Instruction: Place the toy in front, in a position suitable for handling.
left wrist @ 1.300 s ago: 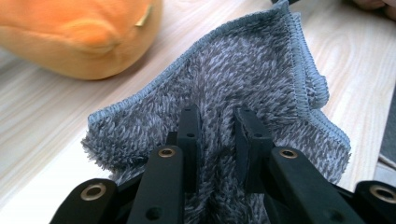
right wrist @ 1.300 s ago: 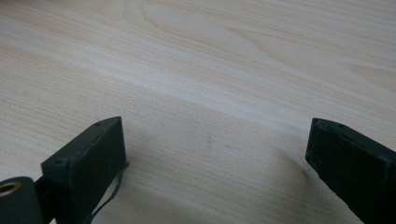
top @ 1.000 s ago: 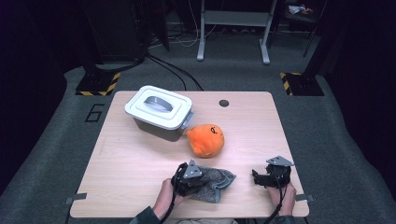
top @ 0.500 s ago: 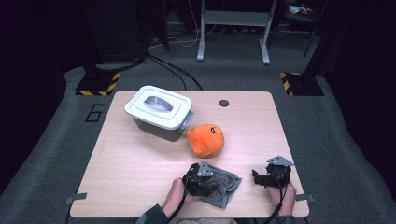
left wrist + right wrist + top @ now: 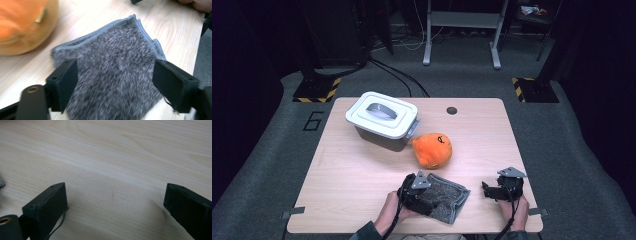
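Observation:
A grey fuzzy cloth [image 5: 445,199] [image 5: 112,75] lies flat near the table's front edge. My left gripper [image 5: 424,197] [image 5: 117,82] hovers over the cloth's left part; its jaws have just been opening and stand wide apart, with the cloth below them and the pads not pressing on it. An orange plush toy [image 5: 432,149] [image 5: 22,25] sits just behind the cloth. My right gripper [image 5: 492,191] [image 5: 115,207] rests low at the front right, jaws open over bare wood.
A grey lidded box [image 5: 382,120] with a handle on its white lid stands at the back left of the wooden table [image 5: 482,135]. A small dark hole [image 5: 452,110] marks the far edge. Dark floor and stands surround the table.
The left gripper let go of the cloth, which now lies spread flat, and drew back toward the left over it. The right gripper kept still.

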`<action>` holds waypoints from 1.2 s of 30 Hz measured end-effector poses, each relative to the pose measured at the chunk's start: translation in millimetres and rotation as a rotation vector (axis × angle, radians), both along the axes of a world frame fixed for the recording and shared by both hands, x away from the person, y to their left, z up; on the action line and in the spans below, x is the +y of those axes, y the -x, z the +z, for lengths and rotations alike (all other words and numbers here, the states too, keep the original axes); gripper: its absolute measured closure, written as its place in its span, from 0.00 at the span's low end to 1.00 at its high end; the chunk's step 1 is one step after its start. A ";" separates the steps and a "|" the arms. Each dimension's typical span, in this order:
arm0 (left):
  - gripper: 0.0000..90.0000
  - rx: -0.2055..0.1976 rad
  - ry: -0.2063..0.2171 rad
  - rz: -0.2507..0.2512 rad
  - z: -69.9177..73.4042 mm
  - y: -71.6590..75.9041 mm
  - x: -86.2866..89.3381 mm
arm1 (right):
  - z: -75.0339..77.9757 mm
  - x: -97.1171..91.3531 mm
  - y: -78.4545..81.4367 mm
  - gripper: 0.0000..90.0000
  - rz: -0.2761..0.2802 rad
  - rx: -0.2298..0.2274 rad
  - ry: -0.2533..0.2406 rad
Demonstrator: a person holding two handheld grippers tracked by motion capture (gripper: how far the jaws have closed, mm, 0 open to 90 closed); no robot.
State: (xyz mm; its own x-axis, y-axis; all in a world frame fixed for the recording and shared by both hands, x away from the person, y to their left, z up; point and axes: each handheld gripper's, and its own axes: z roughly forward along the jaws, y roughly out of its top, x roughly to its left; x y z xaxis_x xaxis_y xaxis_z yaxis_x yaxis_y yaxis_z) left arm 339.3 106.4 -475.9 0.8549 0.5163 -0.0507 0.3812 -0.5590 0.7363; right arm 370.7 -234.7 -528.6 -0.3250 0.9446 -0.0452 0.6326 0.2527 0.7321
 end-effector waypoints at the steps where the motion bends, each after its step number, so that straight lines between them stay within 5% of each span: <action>1: 0.18 -0.006 -0.002 0.010 1.7 1.1 3.8 | 0.0 0.0 0.0 0.05 0.000 0.000 0.000; 12: 0.04 -0.032 0.019 0.161 6.3 5.3 58.8 | 0.0 -0.2 -0.1 0.05 0.000 0.001 0.000; 18: 0.00 -0.035 -0.005 0.311 -7.1 1.4 106.4 | 0.0 0.1 0.0 0.05 -0.002 0.001 -0.001; 20: 0.00 -0.018 -0.008 0.322 -9.5 0.7 113.9 | 0.0 0.1 -0.1 0.05 -0.001 0.001 -0.001; 24: 0.00 -0.040 -0.045 0.450 -25.8 -3.9 145.8 | -0.2 0.6 -0.4 0.05 -0.006 0.000 -0.008; 30: 0.00 -0.026 -0.072 0.553 -42.4 -12.7 166.0 | 0.1 0.1 -0.1 0.05 0.001 0.000 0.001; 36: 0.00 -0.035 -0.083 0.595 -53.1 -18.4 171.2 | -0.1 0.7 -0.7 0.05 -0.003 0.004 -0.012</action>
State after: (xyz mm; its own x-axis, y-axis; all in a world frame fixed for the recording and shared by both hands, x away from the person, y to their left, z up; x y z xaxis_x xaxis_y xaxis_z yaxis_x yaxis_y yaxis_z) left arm 357.6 277.6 -529.0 0.4185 0.9076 0.0331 0.6226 -0.3133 0.7171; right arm 371.4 -234.0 -528.6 -0.3219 0.9462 -0.0321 0.6365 0.2414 0.7325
